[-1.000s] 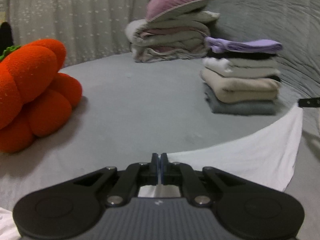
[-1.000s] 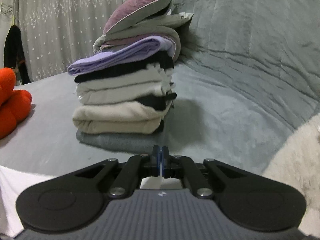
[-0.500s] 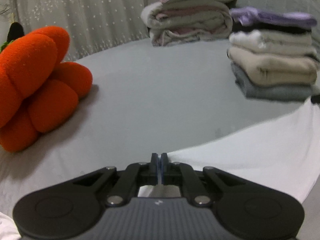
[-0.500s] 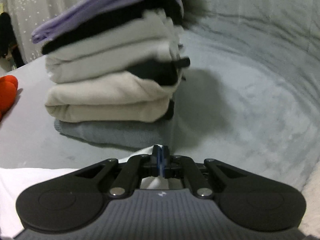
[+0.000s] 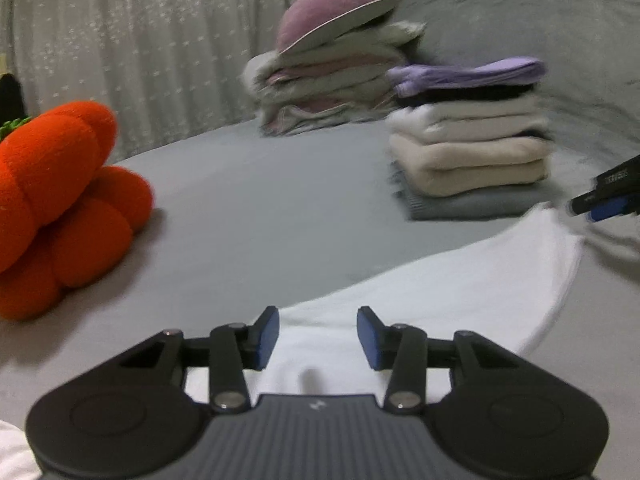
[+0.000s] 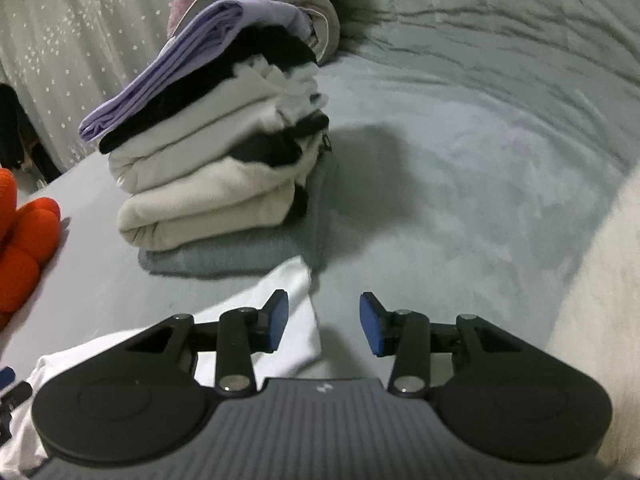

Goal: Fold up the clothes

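Left tongs: jaws opening, pads clear of the white garment lying flat on the bed beneath and ahead of them. Right tongs: jaws opening, the garment's corner below the left pad, not gripped. Folded stack stands just beyond the right tongs; orange plush lies left of the left tongs.

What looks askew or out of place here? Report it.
The clothes stack leans: its upper layers slide sideways, with the purple top overhanging. A black garment bulges out mid-stack, untidily folded. The white cloth lies flat on the bed; nothing is spilled or damaged.
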Demonstrator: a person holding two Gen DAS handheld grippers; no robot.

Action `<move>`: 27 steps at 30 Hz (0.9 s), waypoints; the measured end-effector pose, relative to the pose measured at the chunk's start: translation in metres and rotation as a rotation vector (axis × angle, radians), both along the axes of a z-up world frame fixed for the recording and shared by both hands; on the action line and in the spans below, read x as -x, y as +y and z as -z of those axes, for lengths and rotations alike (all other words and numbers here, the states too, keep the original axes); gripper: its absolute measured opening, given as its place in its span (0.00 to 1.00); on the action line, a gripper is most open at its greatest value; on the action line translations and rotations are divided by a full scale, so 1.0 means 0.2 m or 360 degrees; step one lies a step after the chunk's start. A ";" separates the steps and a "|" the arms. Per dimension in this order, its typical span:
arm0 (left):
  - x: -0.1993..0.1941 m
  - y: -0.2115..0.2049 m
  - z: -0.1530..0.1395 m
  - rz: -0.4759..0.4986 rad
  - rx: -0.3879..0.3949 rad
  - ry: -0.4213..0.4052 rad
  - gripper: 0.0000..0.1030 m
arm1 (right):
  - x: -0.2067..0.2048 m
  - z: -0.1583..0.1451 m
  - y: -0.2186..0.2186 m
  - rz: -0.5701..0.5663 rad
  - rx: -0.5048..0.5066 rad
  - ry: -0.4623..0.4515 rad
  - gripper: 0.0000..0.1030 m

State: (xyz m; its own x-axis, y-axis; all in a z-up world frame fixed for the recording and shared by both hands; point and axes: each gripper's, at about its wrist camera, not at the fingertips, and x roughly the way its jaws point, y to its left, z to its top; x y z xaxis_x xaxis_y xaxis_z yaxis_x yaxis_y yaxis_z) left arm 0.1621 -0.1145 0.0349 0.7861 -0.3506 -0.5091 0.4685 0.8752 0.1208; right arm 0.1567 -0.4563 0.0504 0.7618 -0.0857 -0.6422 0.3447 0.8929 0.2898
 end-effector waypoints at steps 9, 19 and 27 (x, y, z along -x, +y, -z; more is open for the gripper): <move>0.15 -0.15 0.13 0.0349 0.0007 0.0114 0.46 | 0.05 0.10 0.07 -0.0031 0.0018 -0.0035 0.26; 0.21 -0.39 0.12 0.0350 0.0015 0.0110 0.01 | 0.07 0.08 0.03 0.0024 0.0201 -0.0047 0.01; 0.23 -0.50 0.17 0.0410 -0.0018 0.0187 0.02 | 0.10 0.09 -0.06 0.0094 0.0247 -0.0011 0.01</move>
